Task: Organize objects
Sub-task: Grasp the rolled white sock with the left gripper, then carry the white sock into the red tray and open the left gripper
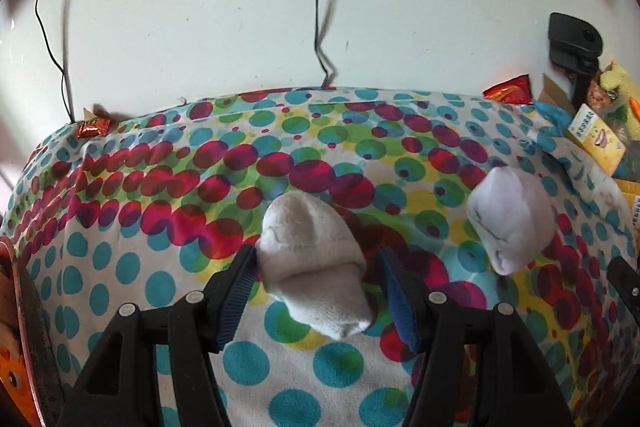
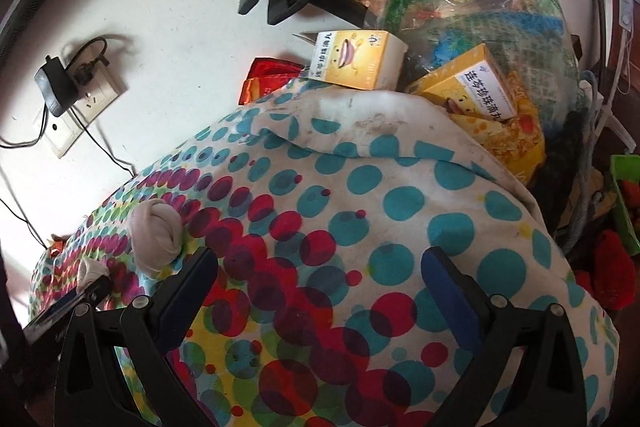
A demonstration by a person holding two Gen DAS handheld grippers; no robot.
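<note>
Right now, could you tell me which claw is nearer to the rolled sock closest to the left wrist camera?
Left. The left claw straddles that sock, open, pads not pressing. The right claw hangs over bare dotted cloth, beyond the second sock.

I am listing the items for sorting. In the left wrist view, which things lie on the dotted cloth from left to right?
Red candy wrapper → sock bundle between the left tongs → second white sock bundle → yellow box at the right edge.

Bright, even daylight — the white wall point(image 1: 160, 39) nearly washes out. Cables cast soft shadows. Heavy fisheye bending, dark corners; focus stays sharp.
</note>
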